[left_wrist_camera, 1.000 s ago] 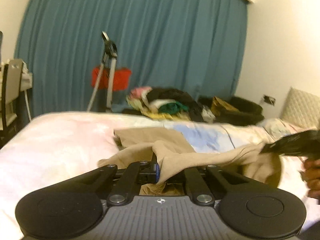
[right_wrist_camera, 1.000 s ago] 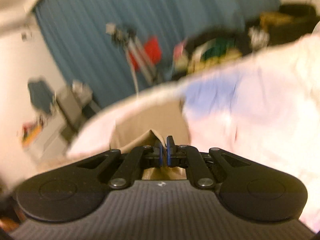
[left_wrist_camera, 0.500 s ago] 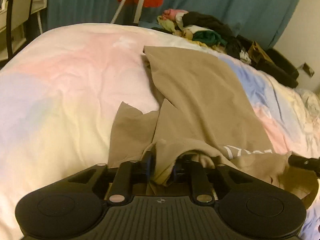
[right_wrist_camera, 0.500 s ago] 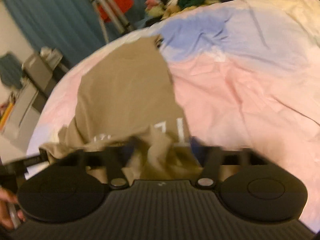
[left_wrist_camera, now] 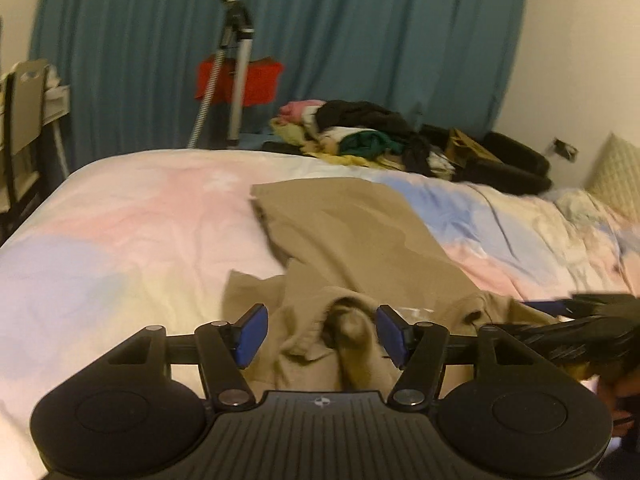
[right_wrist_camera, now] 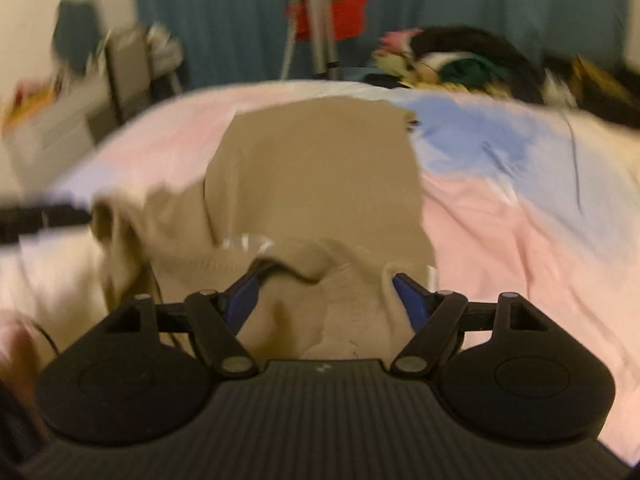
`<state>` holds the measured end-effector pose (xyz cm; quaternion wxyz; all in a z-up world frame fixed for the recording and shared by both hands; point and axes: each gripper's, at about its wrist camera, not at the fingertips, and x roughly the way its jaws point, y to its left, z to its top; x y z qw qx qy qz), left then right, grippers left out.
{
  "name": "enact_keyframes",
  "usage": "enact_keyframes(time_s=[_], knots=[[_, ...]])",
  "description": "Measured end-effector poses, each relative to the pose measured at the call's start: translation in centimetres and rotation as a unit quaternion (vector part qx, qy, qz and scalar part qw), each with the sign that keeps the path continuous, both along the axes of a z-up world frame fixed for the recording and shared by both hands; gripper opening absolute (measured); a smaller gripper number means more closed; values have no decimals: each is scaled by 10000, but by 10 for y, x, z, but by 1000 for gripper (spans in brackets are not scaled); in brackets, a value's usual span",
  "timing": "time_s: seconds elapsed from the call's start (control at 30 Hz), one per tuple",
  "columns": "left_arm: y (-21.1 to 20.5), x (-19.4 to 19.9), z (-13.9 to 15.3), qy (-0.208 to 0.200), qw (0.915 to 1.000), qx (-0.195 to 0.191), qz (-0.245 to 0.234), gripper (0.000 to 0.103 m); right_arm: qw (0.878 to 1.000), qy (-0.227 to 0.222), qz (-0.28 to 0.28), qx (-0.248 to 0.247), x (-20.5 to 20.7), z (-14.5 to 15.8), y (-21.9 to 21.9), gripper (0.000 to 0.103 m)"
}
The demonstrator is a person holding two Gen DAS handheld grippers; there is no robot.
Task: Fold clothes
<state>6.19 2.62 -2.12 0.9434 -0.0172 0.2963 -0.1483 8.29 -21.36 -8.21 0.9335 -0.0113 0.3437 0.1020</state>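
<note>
A tan T-shirt (left_wrist_camera: 352, 236) lies on the pastel bed cover (left_wrist_camera: 120, 248), its far part flat and its near end bunched with a bit of white print showing. My left gripper (left_wrist_camera: 318, 334) is open, its blue pads either side of a loose fold of the shirt's near end. The shirt also shows in the right wrist view (right_wrist_camera: 316, 176). My right gripper (right_wrist_camera: 324, 294) is open over the bunched near edge, cloth lying between its spread fingers. The right gripper's black body (left_wrist_camera: 592, 320) shows at the right edge of the left wrist view.
A pile of mixed clothes (left_wrist_camera: 360, 136) and dark bags (left_wrist_camera: 508, 160) lie at the bed's far side. A tripod (left_wrist_camera: 236, 64) with a red box (left_wrist_camera: 240, 82) stands before the teal curtain (left_wrist_camera: 360, 32). A chair (left_wrist_camera: 24, 120) stands at the left, a pillow (left_wrist_camera: 616, 176) at the right.
Both grippers have opened and let go of the shirt, which dropped onto the bed. Both views have tilted back up toward the curtain.
</note>
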Motion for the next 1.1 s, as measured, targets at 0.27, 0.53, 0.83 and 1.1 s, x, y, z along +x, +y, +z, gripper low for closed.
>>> enact_keyframes(time_s=[0.27,0.53,0.83,1.1], knots=[[-49,-5,-23,-550,9923,947,-575,72,9885,-1083,-710,-783,21,-9,15,75],[-98,-15,-44,-1323,9693,1852,-927,78,9637,-2025,-1728,184,-2,27,-29,75],[-119,-39,-76,-1771,9141,3546,-856,88,9768,-1065,-1703,746,8,17,-43,75],[-120,-31,-80,-2206,8835,4131,-81,90,9816,-744,-1564,804,3,7,-32,75]])
